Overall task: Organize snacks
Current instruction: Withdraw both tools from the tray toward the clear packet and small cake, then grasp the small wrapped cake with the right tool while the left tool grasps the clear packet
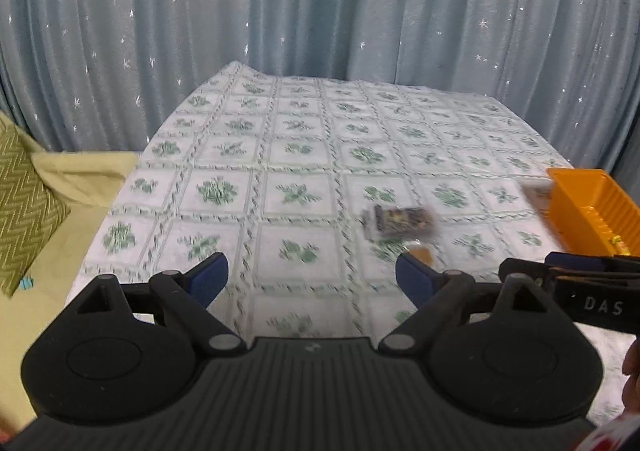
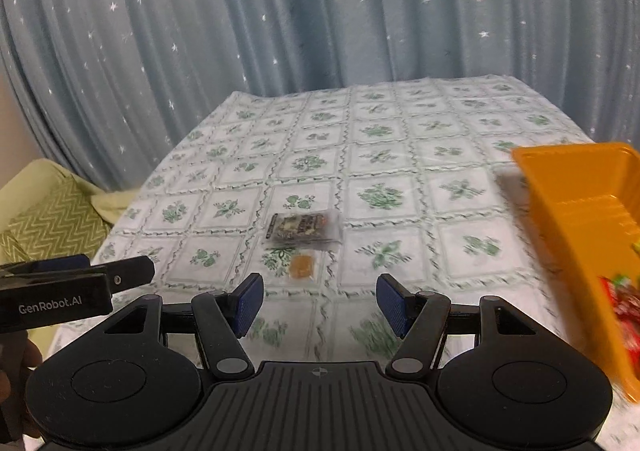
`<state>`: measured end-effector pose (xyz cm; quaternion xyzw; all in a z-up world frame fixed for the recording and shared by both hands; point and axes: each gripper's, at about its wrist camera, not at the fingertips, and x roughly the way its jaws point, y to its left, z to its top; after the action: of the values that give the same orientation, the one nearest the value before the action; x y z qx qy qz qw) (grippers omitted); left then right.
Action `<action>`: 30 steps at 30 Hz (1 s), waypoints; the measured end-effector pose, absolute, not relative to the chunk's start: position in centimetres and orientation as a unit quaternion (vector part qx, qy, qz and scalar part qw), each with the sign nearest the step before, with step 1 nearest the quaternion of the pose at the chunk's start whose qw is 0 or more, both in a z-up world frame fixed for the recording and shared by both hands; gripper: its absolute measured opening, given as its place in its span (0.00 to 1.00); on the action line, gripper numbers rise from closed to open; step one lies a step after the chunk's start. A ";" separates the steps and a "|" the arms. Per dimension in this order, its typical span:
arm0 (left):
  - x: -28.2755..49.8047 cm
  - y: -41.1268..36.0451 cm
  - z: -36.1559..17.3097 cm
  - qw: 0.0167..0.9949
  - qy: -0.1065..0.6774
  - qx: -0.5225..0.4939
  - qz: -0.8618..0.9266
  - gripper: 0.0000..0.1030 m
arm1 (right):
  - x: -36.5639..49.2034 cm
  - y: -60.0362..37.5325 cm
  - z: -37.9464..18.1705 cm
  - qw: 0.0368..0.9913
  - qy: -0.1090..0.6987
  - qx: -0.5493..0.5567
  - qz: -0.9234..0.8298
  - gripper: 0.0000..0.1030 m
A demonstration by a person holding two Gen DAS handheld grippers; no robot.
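A dark clear-wrapped snack packet (image 2: 306, 230) lies on the floral tablecloth (image 2: 380, 131), with a small amber candy (image 2: 301, 266) just in front of it. Both also show in the left wrist view: the packet (image 1: 402, 221) and the candy (image 1: 422, 253). An orange tray (image 2: 576, 219) at the right holds red-wrapped snacks (image 2: 624, 299); it also shows in the left wrist view (image 1: 592, 207). My right gripper (image 2: 319, 303) is open and empty, just short of the candy. My left gripper (image 1: 312, 278) is open and empty, left of the packet.
A blue starred curtain (image 1: 320, 3) hangs behind the table. A yellow-green sofa with a zigzag cushion (image 1: 24, 203) stands to the left. The right gripper's side (image 1: 580, 291) shows at the right of the left wrist view, the left gripper's (image 2: 72, 287) at the left of the right wrist view.
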<state>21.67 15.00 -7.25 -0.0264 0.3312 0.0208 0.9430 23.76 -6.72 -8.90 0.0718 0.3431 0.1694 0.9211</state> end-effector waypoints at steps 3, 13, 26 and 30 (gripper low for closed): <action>22.9 15.7 -8.4 0.948 0.316 -0.029 0.020 0.87 | 25.8 -5.4 -10.4 0.921 0.342 0.063 0.175 0.61; 25.6 16.4 -10.6 0.937 0.346 -0.049 0.004 0.87 | 30.0 -1.5 -15.0 0.918 0.352 0.026 0.178 0.44; 27.2 15.4 -11.7 0.931 0.364 -0.001 -0.040 0.87 | 30.2 -1.5 -15.9 0.922 0.349 -0.003 0.168 0.21; 28.5 13.0 -11.5 0.931 0.343 0.078 -0.098 0.87 | 29.3 -4.3 -15.0 0.925 0.347 0.015 0.153 0.21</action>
<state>28.53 13.01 -11.49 0.0777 0.3426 -0.0978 0.9312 29.28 -4.27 -14.98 0.0152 0.3466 0.1528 0.9254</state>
